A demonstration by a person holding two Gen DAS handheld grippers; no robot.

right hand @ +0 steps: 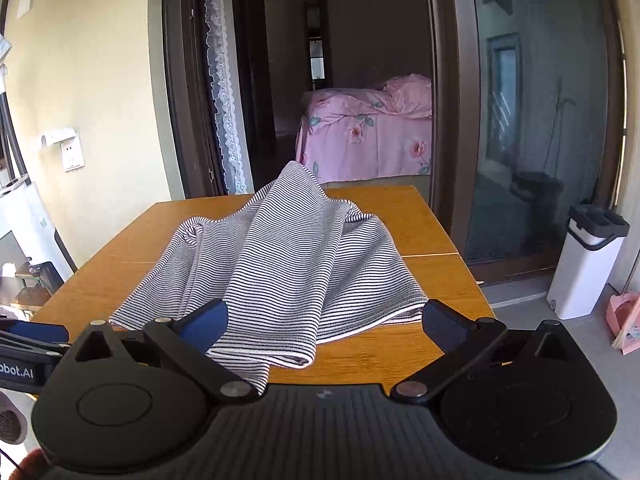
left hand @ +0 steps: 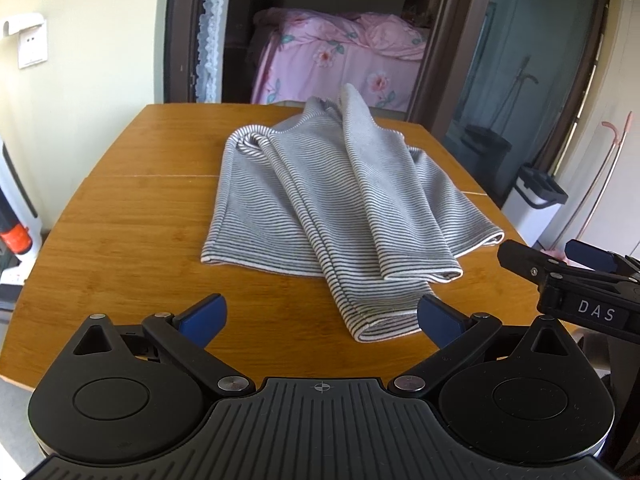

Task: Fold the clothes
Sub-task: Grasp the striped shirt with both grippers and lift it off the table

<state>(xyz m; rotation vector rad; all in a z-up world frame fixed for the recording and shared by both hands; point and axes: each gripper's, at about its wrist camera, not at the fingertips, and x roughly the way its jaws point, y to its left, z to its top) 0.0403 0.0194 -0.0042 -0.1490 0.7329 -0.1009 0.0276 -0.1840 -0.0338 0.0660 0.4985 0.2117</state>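
Two grippers hover at the near edge of the wooden table (left hand: pixel 120 216), both spread wide with nothing between the blue pads. Left gripper (left hand: pixel 320 316) sits low over the near edge of the table, its right pad just beside the nearest end of the striped garment (left hand: pixel 320 200); touching or not, cannot tell. Right gripper (right hand: pixel 324 320) sits at the table's near right side, fingers wide apart, the garment's closest fold lying under and between them, not pinched. Seen from the left wrist camera, the right gripper's fingertips reach in from the table's right edge, just short of the garment's right hem.

Garment: grey-and-white stripes, roughly in the middle of the table, crumpled and part folded, one long fold running toward the near edge, a peak of cloth standing up at the far side.

Beyond the table's far edge, an open doorway with a lace curtain (right hand: pixel 224 92) on its left and a bed with pink floral bedding (left hand: pixel 340 56) inside. Right of the table, a white bin with a dark lid (right hand: pixel 584 260) on the floor by a glass door (right hand: pixel 540 120). Left of the table, a wall socket (left hand: pixel 32 46).
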